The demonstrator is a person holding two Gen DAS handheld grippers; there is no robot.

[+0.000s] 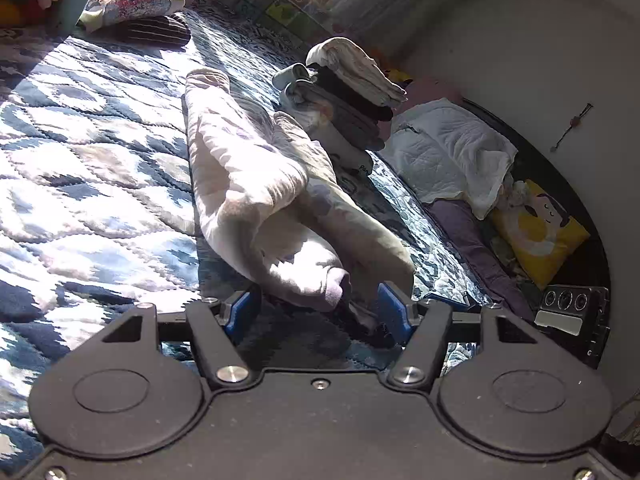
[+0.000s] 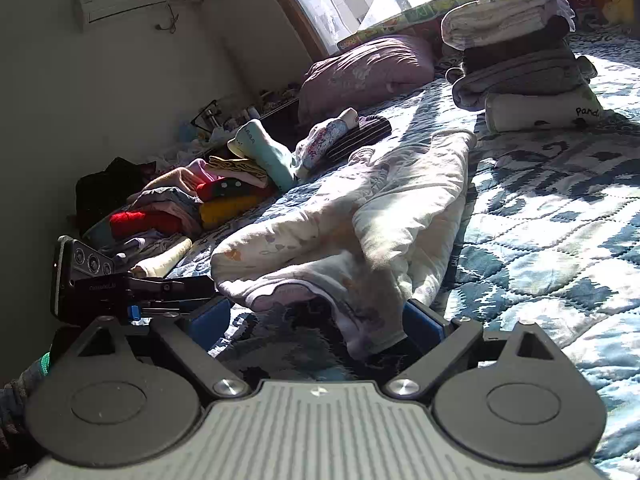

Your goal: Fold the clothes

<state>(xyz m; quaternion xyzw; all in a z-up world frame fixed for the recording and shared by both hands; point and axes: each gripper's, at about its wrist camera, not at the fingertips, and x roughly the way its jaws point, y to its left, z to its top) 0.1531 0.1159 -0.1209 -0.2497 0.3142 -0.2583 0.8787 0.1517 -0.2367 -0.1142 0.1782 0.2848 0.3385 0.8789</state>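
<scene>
A pale printed garment lies crumpled lengthwise on the blue and white quilt. My left gripper is open at its near end, blue pads either side of a cuff, not clamping it. From the right wrist view the same garment stretches away, and my right gripper stands open around its near hem, with the cloth draped against the right pad. A stack of folded clothes sits beyond the garment.
A heap of unfolded colourful clothes lies at the bed's left edge. A purple pillow, a white quilted cloth and a yellow cushion are nearby. The other gripper's camera shows in each view.
</scene>
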